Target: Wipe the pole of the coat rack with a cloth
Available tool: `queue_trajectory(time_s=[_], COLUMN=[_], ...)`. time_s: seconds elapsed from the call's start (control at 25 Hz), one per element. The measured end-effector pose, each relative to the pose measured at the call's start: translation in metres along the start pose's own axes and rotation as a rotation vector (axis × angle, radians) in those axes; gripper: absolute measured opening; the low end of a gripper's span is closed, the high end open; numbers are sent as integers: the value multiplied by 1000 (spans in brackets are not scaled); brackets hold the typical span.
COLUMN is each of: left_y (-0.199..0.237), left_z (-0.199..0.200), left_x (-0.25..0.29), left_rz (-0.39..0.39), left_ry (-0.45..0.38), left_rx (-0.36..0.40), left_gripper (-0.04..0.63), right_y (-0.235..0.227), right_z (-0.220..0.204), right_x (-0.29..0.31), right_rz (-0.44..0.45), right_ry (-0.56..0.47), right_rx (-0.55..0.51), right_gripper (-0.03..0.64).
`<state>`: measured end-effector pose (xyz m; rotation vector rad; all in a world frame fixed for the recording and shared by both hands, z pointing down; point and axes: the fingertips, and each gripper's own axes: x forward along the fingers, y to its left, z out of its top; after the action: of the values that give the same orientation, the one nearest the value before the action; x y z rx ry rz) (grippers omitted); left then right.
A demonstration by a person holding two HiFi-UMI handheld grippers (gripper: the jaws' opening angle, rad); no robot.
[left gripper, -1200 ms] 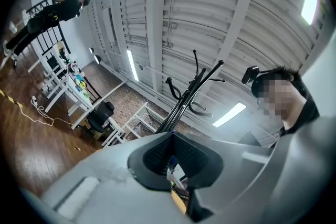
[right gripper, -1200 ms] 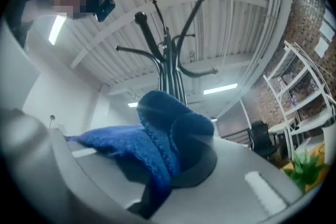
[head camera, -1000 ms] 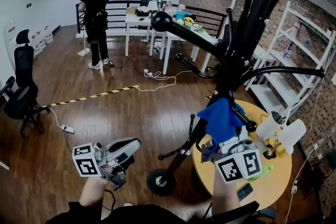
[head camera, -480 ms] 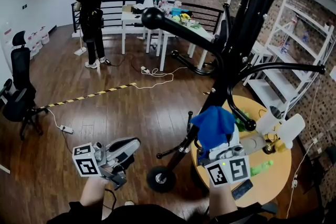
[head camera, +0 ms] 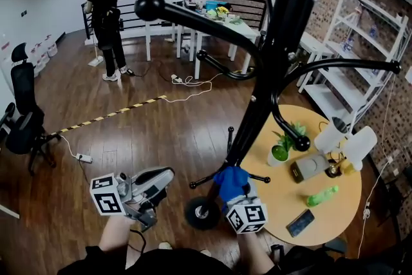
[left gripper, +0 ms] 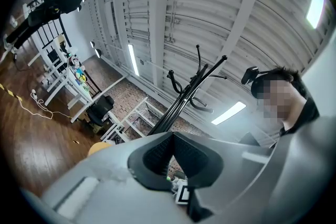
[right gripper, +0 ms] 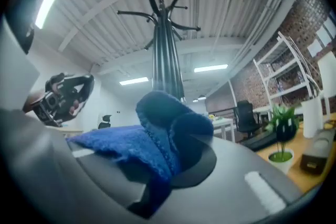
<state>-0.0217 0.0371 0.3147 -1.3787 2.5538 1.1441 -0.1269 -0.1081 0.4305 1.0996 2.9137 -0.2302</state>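
Nearest the camera, the left gripper (head camera: 159, 178) hangs idle, jaws together on nothing, well apart from the rack. Just beyond it, the right gripper (head camera: 233, 190) has its jaws clamped on a bunched blue cloth (head camera: 230, 178), which appears pressed to the low end of the black coat rack pole (head camera: 256, 114), just above the round base (head camera: 201, 213). Beside the rack, a round wooden worktop (head camera: 341, 219) carries a potted plant (head camera: 280, 150), a green bottle (head camera: 322, 196) and a phone (head camera: 300, 223). Far off, a person (head camera: 105, 16) stands by white tables. With nothing bracing the rack, a hard sideways stroke could rock it toward the worktop. The loose cloth folds could also snag on a hook or slip from the jaws.
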Motion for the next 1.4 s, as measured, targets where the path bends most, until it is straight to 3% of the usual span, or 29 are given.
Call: queue_trajectory(time_s=[0.16,0.44,0.56,0.72,0.88,1.04,1.2,1.4], left_y=[-2,-8,-9,-12,-10,-10,-11,-9], left_z=[-2,-1,0,6,9,16,21,21], left_x=[-1,1,1,-2,-7,-19,-26,-28], left_rz=[12,13,9,0,0,2,8,6], left_ry=[18,28,23,1,-27,-56,-79,-87], left_rx=[4,21,26,30,37,47,50,48], left_gripper=[3,3,3,3,3,3,3,3], right_y=[-9,-9,-5,10,22,35,41,41], right_z=[-44,-40,0,83,185,256,293,294], right_x=[-4,-3,0,5,10,12,12,9], right_rz=[-18,-22,4,41,86,109,120,105], right_ry=[72,91,19,-127,-311,-411,-453,-478], right_rx=[69,151,173,123,16,-66,-84,-106], right_gripper=[25,25,25,25,25,25,24,25])
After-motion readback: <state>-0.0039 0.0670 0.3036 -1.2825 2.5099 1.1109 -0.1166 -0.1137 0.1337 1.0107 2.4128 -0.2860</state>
